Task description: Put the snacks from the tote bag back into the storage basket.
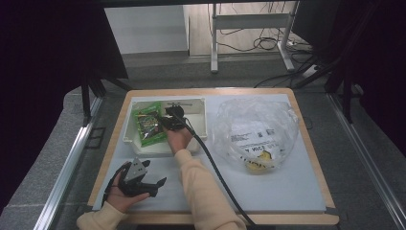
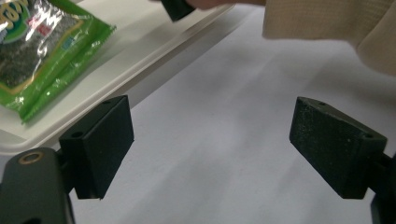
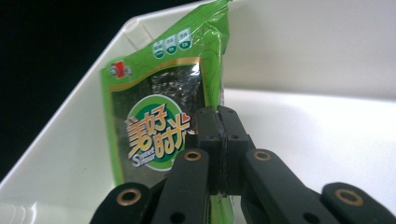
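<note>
High view: the left tool [image 1: 158,183] rests wide open on the counter [image 1: 287,191] at 7 o'clock. At 11 o'clock, the right tool [image 1: 165,122] pinches the green snack pack [image 1: 149,125] by its edge inside the white tray [image 1: 198,120]. That thin, slick edge could slip out.

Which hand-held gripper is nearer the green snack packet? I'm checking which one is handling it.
Right. The right hand-held gripper is shut on the green snack packet's edge inside the white tray; the left hand-held gripper rests open on the table, outside the tray.
</note>
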### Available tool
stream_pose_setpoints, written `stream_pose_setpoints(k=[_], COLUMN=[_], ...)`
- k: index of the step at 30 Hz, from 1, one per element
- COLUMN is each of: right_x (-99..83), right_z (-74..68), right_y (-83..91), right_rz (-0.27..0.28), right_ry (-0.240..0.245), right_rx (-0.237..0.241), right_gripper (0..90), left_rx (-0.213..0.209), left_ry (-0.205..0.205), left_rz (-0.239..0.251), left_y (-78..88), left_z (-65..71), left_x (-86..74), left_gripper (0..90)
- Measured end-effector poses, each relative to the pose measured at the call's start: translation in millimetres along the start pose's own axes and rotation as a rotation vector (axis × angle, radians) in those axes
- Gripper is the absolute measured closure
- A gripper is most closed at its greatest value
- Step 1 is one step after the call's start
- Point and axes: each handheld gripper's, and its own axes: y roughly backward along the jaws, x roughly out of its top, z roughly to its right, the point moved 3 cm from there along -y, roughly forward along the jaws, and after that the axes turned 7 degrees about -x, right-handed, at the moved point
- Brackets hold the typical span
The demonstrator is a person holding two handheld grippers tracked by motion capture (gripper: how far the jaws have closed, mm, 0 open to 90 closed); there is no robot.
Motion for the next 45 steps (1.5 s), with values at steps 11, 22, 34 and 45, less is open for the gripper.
stream_pose_setpoints(k=[11, 22, 34, 45], right_x=[-5.8, 3.7, 13.4, 9.7], right_z=[-2.1, -9.5, -7.7, 14.6], right_y=[-0.3, 26.0, 64.4, 96.4], right_rz=[-0.030, 0.007, 0.034, 0.035], right_ry=[0.098, 0.178, 0.235, 0.313], right_rx=[-0.028, 0.012, 0.047, 0.057], right_gripper=[70.4, 46.6, 38.8, 37.6], left_rx=[0.000, 0.014, 0.031, 0.038], left_ry=[-0.002, -0.002, 0.007, 0.009], left_rz=[-0.002, -0.001, -0.007, -0.021], left_y=[-0.3, 1.6, 4.4, 2.9], left_z=[-0.4, -1.6, -3.9, -6.1], left_x=[-0.1, -0.9, -5.3, -7.1], left_gripper=[13.6, 13.7, 13.8, 13.8])
